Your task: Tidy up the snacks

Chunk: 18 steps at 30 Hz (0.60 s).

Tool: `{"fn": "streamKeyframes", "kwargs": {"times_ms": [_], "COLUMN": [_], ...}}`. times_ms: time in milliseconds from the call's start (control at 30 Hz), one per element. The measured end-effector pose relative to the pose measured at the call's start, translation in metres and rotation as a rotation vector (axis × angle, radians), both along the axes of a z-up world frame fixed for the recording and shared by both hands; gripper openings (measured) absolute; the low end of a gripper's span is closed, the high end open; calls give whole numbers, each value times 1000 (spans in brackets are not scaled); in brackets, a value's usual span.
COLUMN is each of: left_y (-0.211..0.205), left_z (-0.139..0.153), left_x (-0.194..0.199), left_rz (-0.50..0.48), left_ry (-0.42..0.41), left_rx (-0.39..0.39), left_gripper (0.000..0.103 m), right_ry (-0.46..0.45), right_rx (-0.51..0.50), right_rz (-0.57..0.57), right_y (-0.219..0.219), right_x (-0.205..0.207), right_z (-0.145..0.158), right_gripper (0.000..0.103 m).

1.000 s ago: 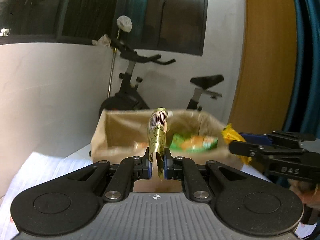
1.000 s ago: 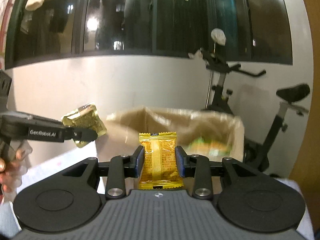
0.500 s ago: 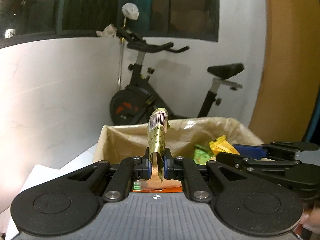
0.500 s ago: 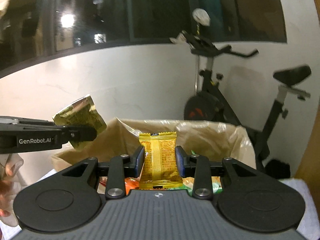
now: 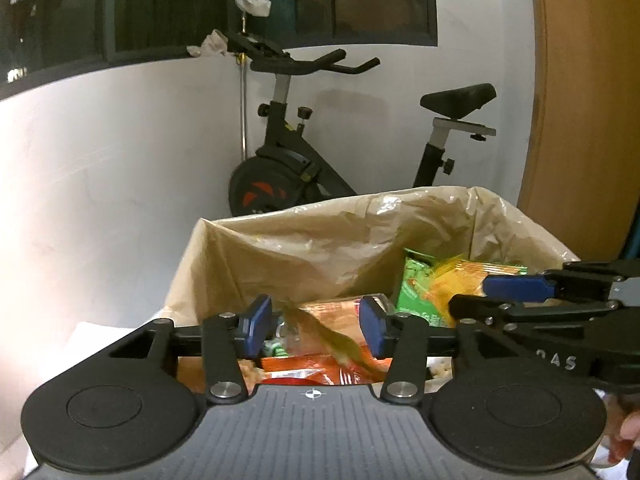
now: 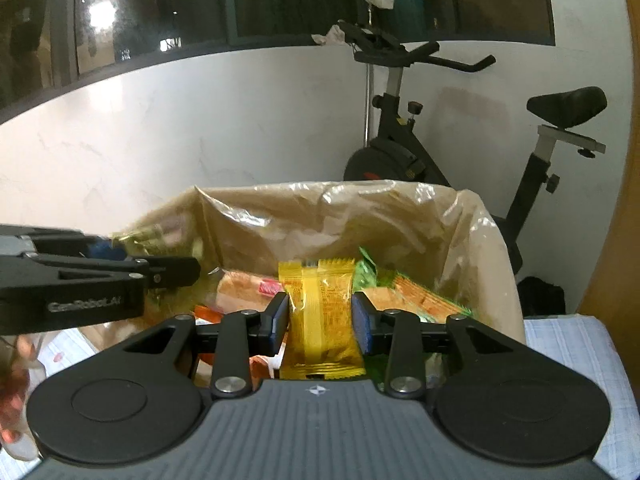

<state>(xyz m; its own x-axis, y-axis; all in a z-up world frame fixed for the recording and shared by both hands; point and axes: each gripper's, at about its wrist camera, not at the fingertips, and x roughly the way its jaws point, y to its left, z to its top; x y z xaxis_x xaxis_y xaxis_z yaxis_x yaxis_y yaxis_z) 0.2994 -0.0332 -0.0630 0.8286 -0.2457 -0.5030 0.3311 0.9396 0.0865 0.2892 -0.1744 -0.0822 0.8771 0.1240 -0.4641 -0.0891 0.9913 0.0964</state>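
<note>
Yellow snack packet [image 6: 320,312] is pinched upright by the right gripper [image 6: 320,322] over the plastic-lined box [image 6: 472,224] of snacks. Beside it, the left gripper [image 5: 316,330] is being opened, a blurred gold wrapper [image 5: 332,340] loose between its pads.

"GenRobot.AI" runs along the left gripper [image 6: 176,270]; "DAS" shows on the right gripper [image 5: 472,300], partly cut.
</note>
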Motion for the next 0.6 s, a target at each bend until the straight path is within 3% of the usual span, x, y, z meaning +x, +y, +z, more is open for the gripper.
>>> {"fn": "streamKeyframes", "kwargs": {"times_ms": [67, 100, 233, 333, 467, 600], "left_y": [1, 2, 10, 18, 29, 35], "left_z": [1, 2, 9, 18, 34, 50], "left_x": [1, 0, -7, -19, -46, -75], "left_rz": [4, 7, 32, 24, 51, 108], "left_ry": [10, 13, 15, 9, -45, -112], "left_rx": [11, 11, 1, -33, -53, -24], "left_gripper": [62, 64, 70, 77, 88, 89], "right_ry": [-6, -9, -15, -31, -57, -114], "right_rx": [4, 6, 12, 8, 13, 1], "right_rz": [-9, -20, -23, -20, -34, -66], "right_y": [0, 0, -1, 0, -2, -2], "right_x": [-2, -3, -9, -19, -38, -63], "right_z": [-1, -1, 6, 13, 26, 42], "right_gripper": [46, 55, 64, 83, 93, 103]}}
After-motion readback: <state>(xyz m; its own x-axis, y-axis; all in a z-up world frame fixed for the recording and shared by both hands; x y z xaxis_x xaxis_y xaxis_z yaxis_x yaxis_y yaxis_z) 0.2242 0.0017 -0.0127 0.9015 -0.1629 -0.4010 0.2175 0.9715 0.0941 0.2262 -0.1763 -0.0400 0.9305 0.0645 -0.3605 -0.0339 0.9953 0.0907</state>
